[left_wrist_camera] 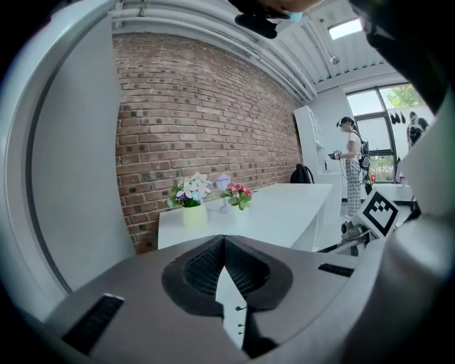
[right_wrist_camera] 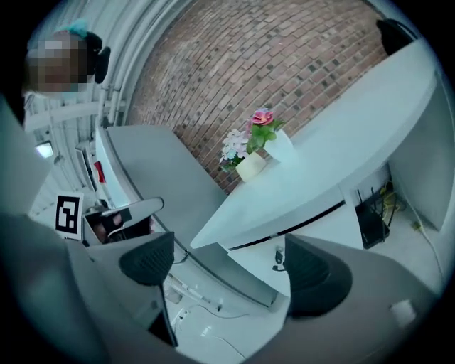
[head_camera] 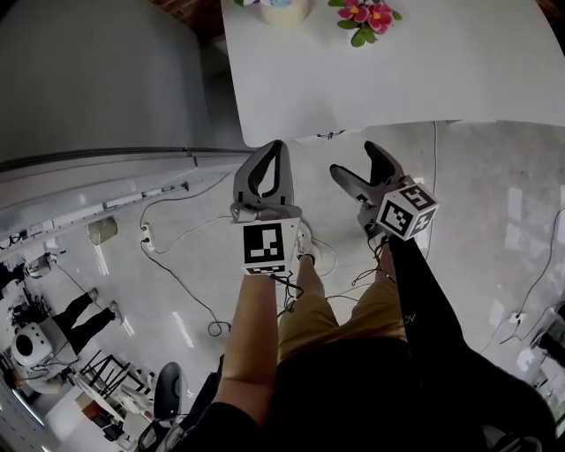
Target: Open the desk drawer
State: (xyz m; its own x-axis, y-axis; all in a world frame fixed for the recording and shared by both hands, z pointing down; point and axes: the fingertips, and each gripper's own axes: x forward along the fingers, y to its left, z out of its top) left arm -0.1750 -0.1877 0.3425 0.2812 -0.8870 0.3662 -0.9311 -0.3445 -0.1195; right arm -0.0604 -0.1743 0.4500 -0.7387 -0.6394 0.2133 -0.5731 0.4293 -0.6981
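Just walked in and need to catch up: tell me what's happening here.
A person stands facing a white desk, a gripper in each hand. The left gripper is shut on nothing; the right gripper is open and empty. Both hang short of the desk, touching nothing. The drawer under the desktop looks shut, so the opening has not begun. Flowers sit at the desk's far side.

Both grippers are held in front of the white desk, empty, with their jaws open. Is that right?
Not quite. The left gripper has its jaws closed together, as the left gripper view shows. Only the right gripper has its jaws open. The rest is right: both are empty and held in front of the white desk.
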